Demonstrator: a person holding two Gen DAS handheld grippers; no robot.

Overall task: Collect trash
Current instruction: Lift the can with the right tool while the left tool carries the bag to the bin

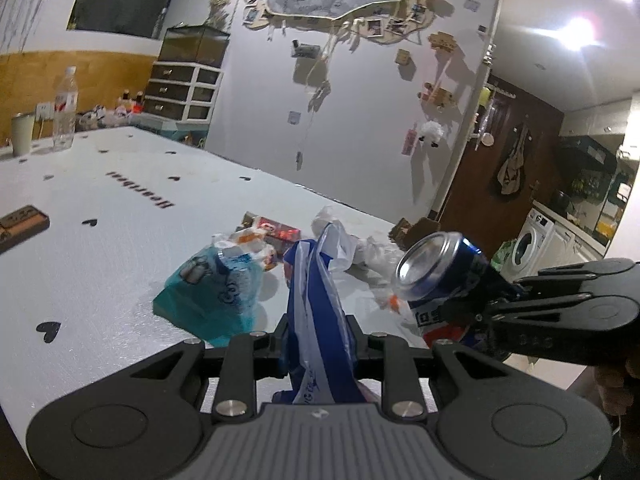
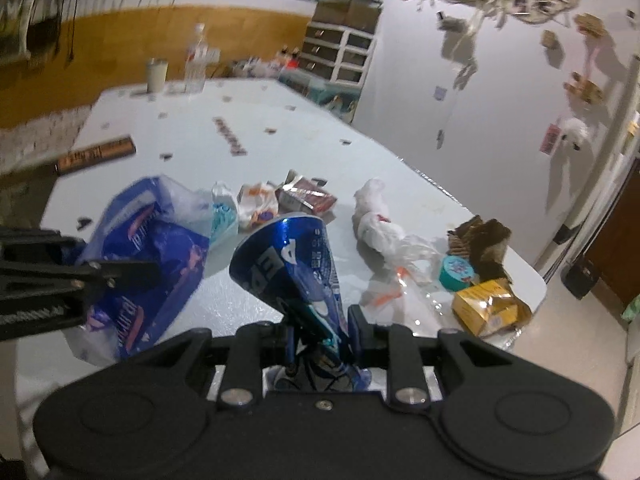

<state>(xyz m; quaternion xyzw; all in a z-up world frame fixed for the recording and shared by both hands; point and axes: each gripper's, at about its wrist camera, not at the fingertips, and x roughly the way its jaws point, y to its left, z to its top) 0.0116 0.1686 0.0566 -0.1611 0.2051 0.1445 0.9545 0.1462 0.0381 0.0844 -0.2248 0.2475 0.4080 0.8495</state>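
The white table is dotted with small black hearts and carries one dark printed word, seen upside down in the left wrist view, that looks like "Heartbeat". Next in size is the blue and white plastic bag, crumpled and hanging just above the near part of the table; pinkish lettering runs across it but is too blurred to read. The left gripper holds it, its fingers drawn in narrow on a bunched strip of the plastic. Just to the right of it, the right gripper has its fingers clamped nearly together on a dented blue drink can, whose lower end is crushed flat between them. The can is lifted off the table and tilted, silver rim upward, with white letters "EP" showing on its side and fine print too small to make out. Beyond them, loose rubbish lies on the table: a teal pouch, a crumpled white bag, a yellow carton, a red packet, and a small teal tub. Their labels cannot be read.
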